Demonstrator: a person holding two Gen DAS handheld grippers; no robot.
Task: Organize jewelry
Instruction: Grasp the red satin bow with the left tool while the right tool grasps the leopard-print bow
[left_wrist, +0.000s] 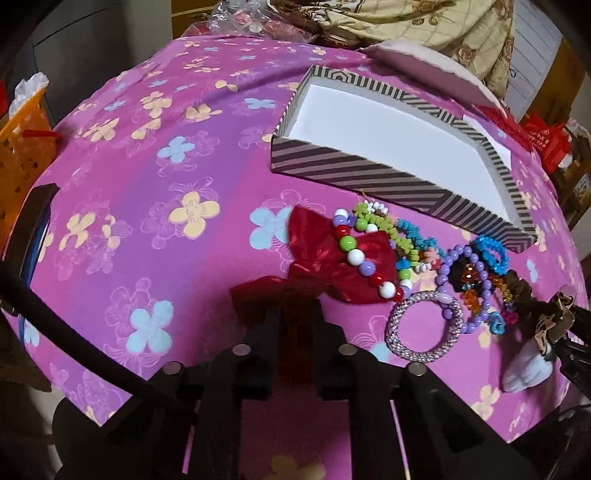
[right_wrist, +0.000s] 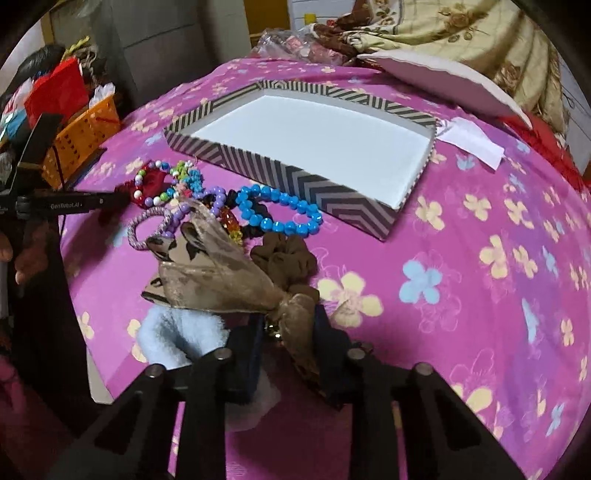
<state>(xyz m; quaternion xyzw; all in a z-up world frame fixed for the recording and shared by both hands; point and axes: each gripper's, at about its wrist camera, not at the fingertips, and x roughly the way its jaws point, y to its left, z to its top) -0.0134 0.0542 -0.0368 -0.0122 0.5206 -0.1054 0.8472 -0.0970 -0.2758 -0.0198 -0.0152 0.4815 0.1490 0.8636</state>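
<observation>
A striped box (left_wrist: 369, 177) with a white empty floor lies on the pink flowered cloth (left_wrist: 147, 184); it also shows in the right wrist view (right_wrist: 295, 181). A jewelry pile lies before it: a multicolour bead bracelet (left_wrist: 354, 254), a silver ring bracelet (left_wrist: 424, 325), purple beads (left_wrist: 461, 258), a blue bead bracelet (right_wrist: 280, 210), a brown scrunchie (right_wrist: 284, 258). My left gripper (left_wrist: 291, 306) is shut on the red ribbon bow (left_wrist: 332, 258). My right gripper (right_wrist: 288, 328) is shut on a tan leopard-print bow (right_wrist: 221, 273), with a pale blue fluffy piece (right_wrist: 177, 339) beside it.
An orange basket (right_wrist: 81, 144) stands off the left edge. A white foam board (right_wrist: 443, 81) and a paper slip (right_wrist: 472, 142) lie behind the box. Crumpled floral fabric (right_wrist: 480, 37) and plastic bags lie at the back. Red bags (left_wrist: 546, 144) sit at the right.
</observation>
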